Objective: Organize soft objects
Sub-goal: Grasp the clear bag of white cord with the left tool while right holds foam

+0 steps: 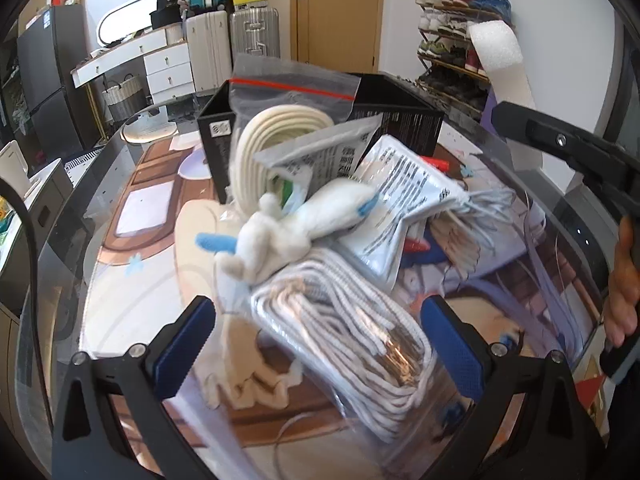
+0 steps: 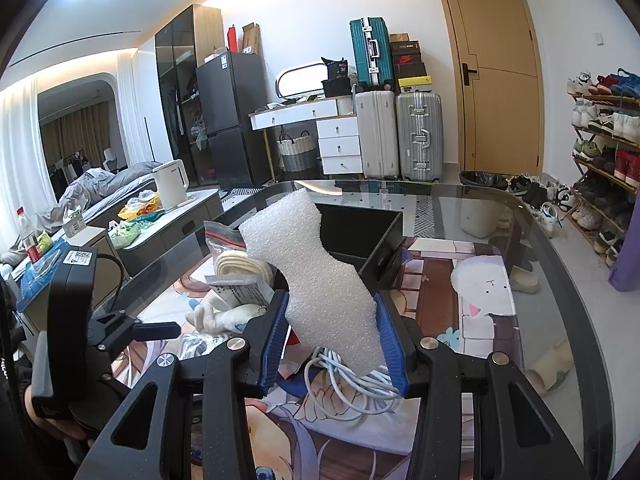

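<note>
One item lifted: the foam sheet (image 2: 326, 280) is clamped between the blue pads of the right gripper (image 2: 332, 344), standing upright just in front of the black box (image 2: 360, 236), not yet inside it.
Black box: open-topped, on the glass table (image 2: 560, 280); the part of its interior that shows looks empty, so by my reading nothing has been sorted into it yet.
Left gripper (image 1: 316, 344): jaws spread wide and holding nothing, poised over the bagged white cord (image 1: 352, 332) at the end of the pile farthest from the black box.
Plush toy (image 1: 288, 228): white with blue tips, lying on the pile between the bagged white cord and the black box.
Cream cord coil (image 1: 276, 136): in a zip bag with a red seal, leaning against the near wall of the black box.
Printed packets (image 1: 400, 196): two grey-white pouches, beside the plush toy, just in front of the black box.
Loose white cable (image 2: 352, 380): on the mat, in front of the black box, below the foam sheet.
Progress: early; one piece in hand, everything else still outside the black box.
Left to do: drop the foam in, then move the pile item by item.
</note>
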Demonstrator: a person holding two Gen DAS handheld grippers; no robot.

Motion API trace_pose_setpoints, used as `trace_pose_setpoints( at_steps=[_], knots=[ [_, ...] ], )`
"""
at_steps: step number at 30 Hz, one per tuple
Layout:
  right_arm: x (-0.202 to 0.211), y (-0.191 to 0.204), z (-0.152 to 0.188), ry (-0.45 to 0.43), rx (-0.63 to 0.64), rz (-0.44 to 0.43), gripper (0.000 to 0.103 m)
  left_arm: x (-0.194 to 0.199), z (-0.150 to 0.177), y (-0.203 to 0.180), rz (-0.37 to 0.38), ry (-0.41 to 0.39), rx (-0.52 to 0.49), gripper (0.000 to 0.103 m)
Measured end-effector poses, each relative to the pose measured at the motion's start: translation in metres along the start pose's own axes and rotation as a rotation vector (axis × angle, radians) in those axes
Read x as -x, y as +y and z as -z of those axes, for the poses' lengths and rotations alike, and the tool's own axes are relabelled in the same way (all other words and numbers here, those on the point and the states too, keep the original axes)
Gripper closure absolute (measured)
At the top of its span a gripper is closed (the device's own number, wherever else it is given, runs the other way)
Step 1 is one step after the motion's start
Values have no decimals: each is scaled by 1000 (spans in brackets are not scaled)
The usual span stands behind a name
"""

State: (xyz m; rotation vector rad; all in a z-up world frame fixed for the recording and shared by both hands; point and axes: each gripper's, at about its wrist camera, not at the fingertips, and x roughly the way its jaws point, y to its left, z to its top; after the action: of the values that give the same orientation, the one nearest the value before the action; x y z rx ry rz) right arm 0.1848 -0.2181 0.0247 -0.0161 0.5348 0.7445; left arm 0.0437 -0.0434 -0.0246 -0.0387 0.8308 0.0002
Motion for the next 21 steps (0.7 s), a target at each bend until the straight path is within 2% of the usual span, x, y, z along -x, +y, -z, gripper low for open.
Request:
trace_pose_setpoints(
  at_steps=[9, 11, 13, 14, 16, 21],
  knots=[
    [2, 4, -1, 4, 12, -6, 59, 5, 3, 21, 23, 37, -1, 2],
    [1, 5, -1, 7, 13, -7, 59, 3, 2, 22, 45, 42, 1, 8],
    [2, 6, -1, 6, 14, -7, 59, 2, 2, 22, 77, 52, 1, 23],
    [2, 6, -1, 7, 16, -7, 59, 6, 4, 15, 83, 51, -4, 26],
    [2, 6, -2, 7, 20, -7, 59, 9, 6, 10, 97, 49, -28, 41],
    [2, 6, -2, 8, 23, -6, 59, 17, 8, 11, 117, 34, -44, 63]
  ],
)
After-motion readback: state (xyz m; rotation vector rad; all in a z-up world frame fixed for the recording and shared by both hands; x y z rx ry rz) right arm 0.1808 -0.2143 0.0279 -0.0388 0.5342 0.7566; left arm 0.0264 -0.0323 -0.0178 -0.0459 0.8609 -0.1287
